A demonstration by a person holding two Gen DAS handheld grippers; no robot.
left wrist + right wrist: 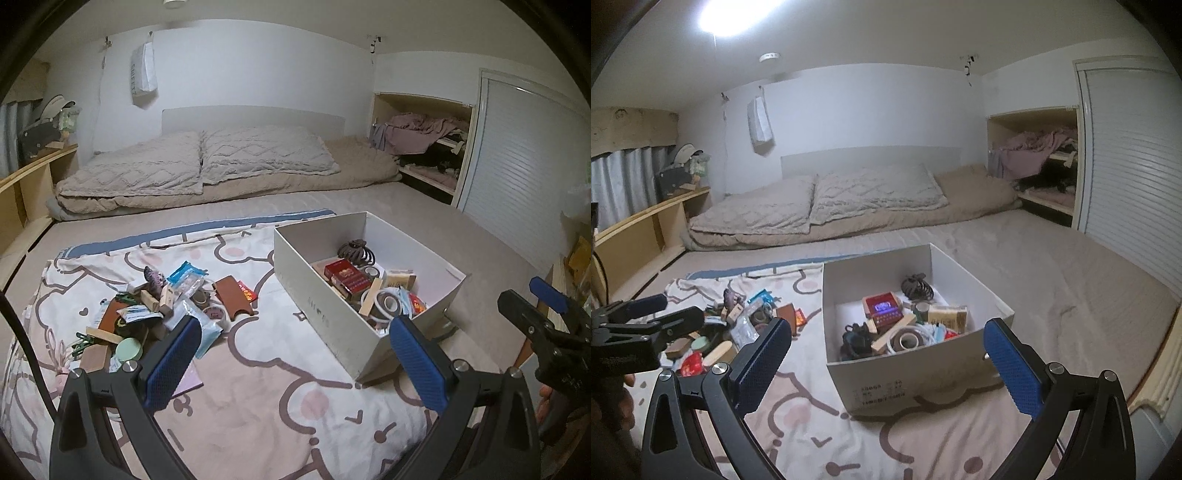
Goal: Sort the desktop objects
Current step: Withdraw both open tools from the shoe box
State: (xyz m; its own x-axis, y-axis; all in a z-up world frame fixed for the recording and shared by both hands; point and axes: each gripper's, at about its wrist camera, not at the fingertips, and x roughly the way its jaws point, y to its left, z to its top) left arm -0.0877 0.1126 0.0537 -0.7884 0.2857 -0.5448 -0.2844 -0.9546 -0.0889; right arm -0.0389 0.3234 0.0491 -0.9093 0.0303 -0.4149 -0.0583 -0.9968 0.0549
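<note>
Left gripper and right gripper, jaws apart (both empty), hover over a white cardboard box on the cartoon-print bedspread.

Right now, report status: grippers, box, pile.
Left gripper open, empty. Right gripper open, empty. White box partly filled. Loose pile left of it, unsorted. Nothing between.

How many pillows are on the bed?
2. The left pillow and the right pillow lie side by side at the head of the bed. None appears hidden.
</note>
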